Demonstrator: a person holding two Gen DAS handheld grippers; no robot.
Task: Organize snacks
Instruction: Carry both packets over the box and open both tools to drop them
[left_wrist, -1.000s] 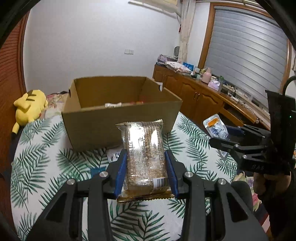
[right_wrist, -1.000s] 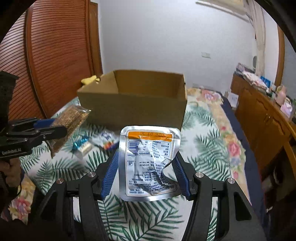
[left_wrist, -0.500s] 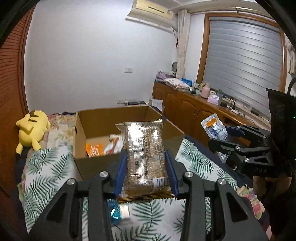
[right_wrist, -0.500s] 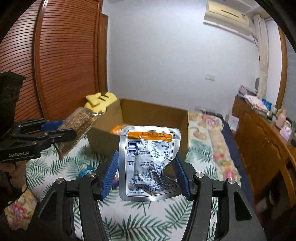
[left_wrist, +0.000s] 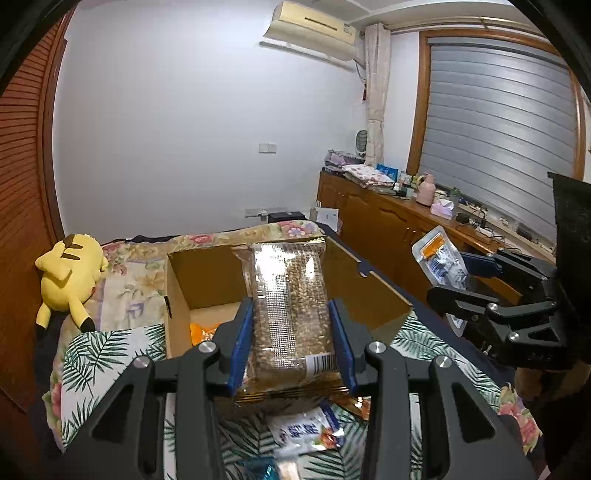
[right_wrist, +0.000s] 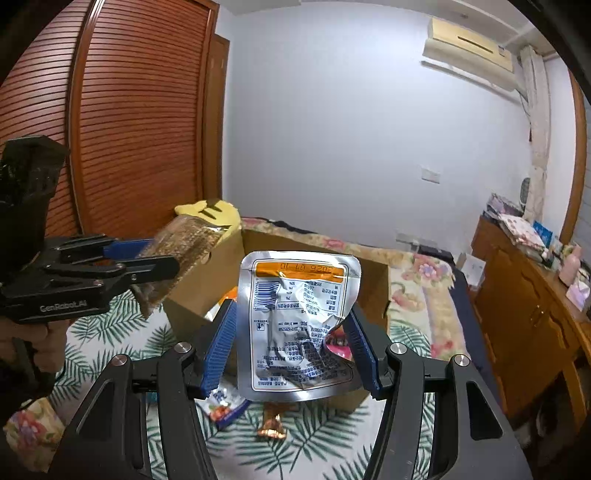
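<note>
My left gripper (left_wrist: 291, 343) is shut on a clear packet of brown grain snack (left_wrist: 290, 302) and holds it raised over the near edge of an open cardboard box (left_wrist: 373, 299). My right gripper (right_wrist: 291, 347) is shut on a silver foil pouch with an orange band (right_wrist: 295, 321), raised before the same box (right_wrist: 373, 280). The pouch also shows at the right of the left wrist view (left_wrist: 439, 258). The grain packet shows at the left of the right wrist view (right_wrist: 177, 254). Orange snack packets (left_wrist: 201, 330) lie inside the box.
The box sits on a bed with a palm-leaf cover (left_wrist: 99, 354). Loose snack packets (left_wrist: 306, 432) lie on the cover below the grippers, with a small wrapped sweet (right_wrist: 271, 430). A yellow plush toy (left_wrist: 70, 273) lies at the left. Wooden cabinets (left_wrist: 380, 225) stand at the right.
Both grippers have risen and moved toward the box with their packets, so the box's inside now shows from above. Both grips are unchanged.
</note>
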